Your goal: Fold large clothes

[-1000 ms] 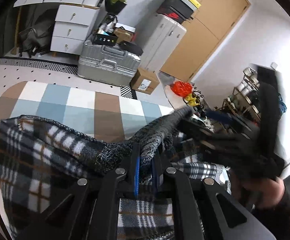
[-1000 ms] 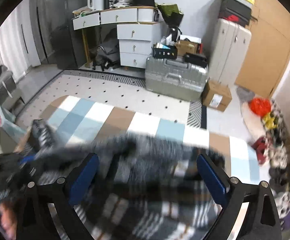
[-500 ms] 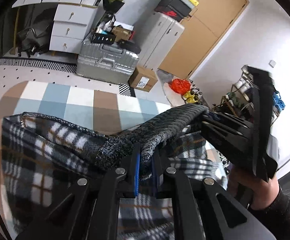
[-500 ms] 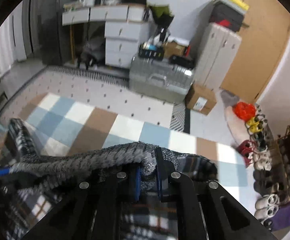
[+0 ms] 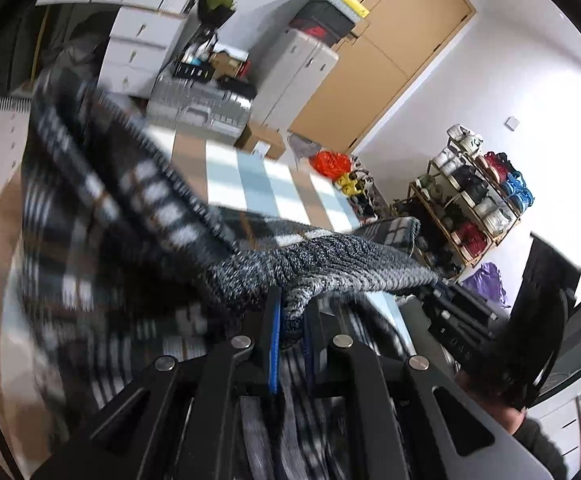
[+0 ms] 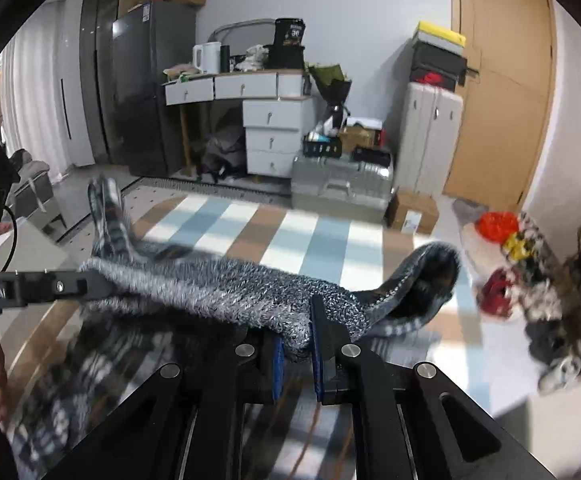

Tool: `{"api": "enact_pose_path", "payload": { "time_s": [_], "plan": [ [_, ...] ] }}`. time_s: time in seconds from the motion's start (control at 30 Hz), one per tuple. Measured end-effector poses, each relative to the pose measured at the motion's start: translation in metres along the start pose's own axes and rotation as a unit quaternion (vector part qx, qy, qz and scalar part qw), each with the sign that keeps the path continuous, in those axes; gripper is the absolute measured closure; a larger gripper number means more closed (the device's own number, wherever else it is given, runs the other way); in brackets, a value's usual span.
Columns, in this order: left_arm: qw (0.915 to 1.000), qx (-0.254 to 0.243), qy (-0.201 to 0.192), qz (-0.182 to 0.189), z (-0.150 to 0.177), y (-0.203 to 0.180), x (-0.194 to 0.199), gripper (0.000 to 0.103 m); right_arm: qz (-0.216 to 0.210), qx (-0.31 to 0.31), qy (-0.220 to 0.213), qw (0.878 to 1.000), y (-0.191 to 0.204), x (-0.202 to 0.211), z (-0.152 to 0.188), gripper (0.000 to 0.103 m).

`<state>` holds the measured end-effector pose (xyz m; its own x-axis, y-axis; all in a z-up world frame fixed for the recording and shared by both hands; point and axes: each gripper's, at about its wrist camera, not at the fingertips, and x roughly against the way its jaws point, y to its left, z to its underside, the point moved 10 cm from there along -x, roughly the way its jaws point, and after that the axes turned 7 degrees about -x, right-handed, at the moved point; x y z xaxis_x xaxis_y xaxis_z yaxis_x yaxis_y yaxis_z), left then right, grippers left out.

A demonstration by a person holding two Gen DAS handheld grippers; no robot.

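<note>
Open rug [image 6: 290,236] ahead — suitcase [image 6: 340,186] beyond

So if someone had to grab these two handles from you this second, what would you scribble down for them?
Left tongs: shut on the grey knit hem of the plaid garment.
Right tongs: shut on the same knit hem, further along it.
The hem is stretched between the two tongs and the garment is lifted, its plaid body hanging blurred above the checked rug.
Done: both grips taken, garment raised.
Left: lay it flat on the rug and make the folds; none show yet.
</note>
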<state>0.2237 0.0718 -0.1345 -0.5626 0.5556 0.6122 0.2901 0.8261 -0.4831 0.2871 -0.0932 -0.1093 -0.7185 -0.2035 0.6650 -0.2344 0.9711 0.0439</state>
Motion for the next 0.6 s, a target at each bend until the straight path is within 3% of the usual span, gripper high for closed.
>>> {"api": "enact_pose_path", "payload": {
  "time_s": [0.1,0.3,0.4,0.53,0.6],
  "plan": [
    [0.9988,0.048,0.009,0.007,0.032,0.011,0.000,0.099,-0.003,-0.003,0.012,1.000,0.008,0.010,0.042,0.093],
    [0.9958,0.085,0.035,-0.001,0.075,0.025,-0.007,0.099,0.002,0.003,0.044,0.999,0.017,0.011,0.115,0.092],
    [0.9953,0.081,0.051,-0.015,0.085,0.027,-0.009,0.099,0.001,-0.009,0.050,0.999,0.018,0.011,0.134,0.092],
    [0.9930,0.072,0.083,-0.044,0.097,0.031,-0.010,0.099,0.007,-0.005,0.090,0.996,0.019,-0.001,0.152,0.088],
    [0.9929,0.071,0.087,-0.038,0.096,0.024,-0.001,0.099,0.003,-0.006,0.087,0.996,0.018,0.001,0.152,0.086]
  ]
}}
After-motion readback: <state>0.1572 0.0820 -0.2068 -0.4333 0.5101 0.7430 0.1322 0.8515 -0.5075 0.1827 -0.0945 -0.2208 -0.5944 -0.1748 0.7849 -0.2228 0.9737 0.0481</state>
